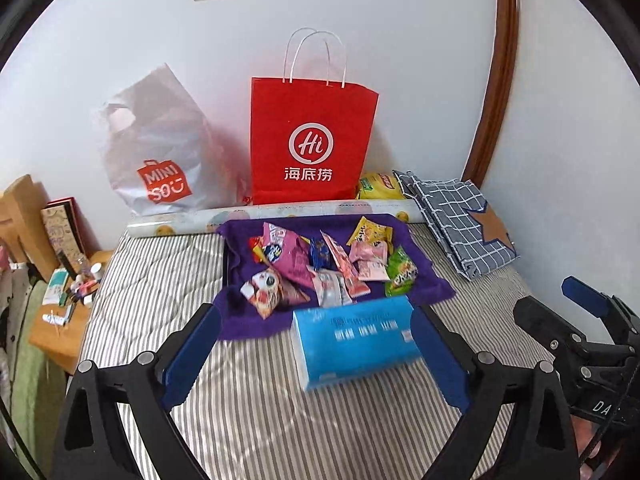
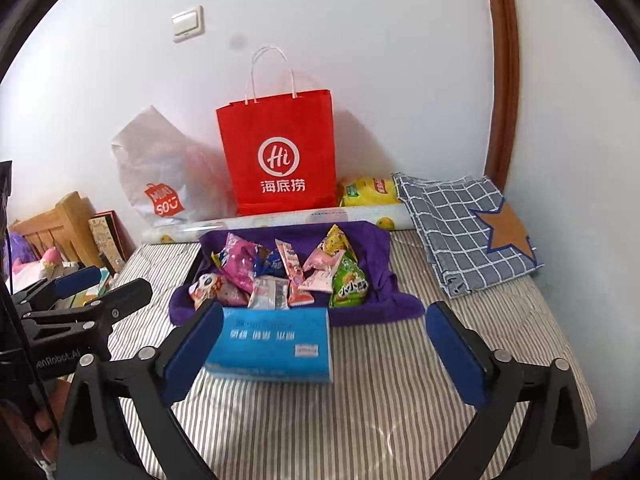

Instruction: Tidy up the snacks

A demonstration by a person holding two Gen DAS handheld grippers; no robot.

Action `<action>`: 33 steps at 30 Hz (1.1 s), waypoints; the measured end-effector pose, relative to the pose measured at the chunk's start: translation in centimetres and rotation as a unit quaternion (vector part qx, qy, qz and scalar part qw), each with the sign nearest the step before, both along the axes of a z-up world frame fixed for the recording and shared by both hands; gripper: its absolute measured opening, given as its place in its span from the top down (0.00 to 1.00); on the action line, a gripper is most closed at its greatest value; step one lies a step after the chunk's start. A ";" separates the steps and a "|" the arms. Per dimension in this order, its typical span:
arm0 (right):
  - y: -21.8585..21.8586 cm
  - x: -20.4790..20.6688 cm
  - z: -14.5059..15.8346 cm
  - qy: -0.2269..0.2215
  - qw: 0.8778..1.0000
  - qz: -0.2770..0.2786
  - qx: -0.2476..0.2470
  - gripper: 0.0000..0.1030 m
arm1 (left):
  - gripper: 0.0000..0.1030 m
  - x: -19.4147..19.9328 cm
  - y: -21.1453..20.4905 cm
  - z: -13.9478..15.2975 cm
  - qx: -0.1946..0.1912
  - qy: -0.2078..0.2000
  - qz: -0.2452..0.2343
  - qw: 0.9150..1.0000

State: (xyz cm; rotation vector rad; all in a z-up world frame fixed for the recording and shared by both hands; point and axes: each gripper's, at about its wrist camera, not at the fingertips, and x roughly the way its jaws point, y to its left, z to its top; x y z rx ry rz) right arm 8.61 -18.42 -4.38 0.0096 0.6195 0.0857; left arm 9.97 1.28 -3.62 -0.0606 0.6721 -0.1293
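Note:
Several snack packets (image 1: 320, 266) (image 2: 280, 276) lie in a heap on a purple cloth (image 1: 428, 280) (image 2: 380, 300) on the striped bed. A blue tissue pack (image 1: 356, 340) (image 2: 276, 344) lies just in front of the cloth. A red paper bag (image 1: 312, 140) (image 2: 280, 152) stands upright against the wall behind the heap. My left gripper (image 1: 316, 356) is open and empty, with the tissue pack between its fingers' line of sight. My right gripper (image 2: 324, 356) is open and empty, above the bed in front of the cloth.
A white Miniso plastic bag (image 1: 160, 152) (image 2: 160, 176) leans left of the red bag. A yellow packet (image 1: 378, 186) (image 2: 370, 192), a paper roll (image 1: 280, 216) and folded checked cloth (image 1: 460, 224) (image 2: 468, 232) lie at the back. A cluttered wooden nightstand (image 1: 64, 312) stands left of the bed.

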 end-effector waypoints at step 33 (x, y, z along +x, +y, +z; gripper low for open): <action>-1.9 -8.4 1.1 -0.026 0.999 -0.041 -0.008 0.00 | 0.06 -7.9 -1.3 1.2 0.025 -0.038 0.019 0.999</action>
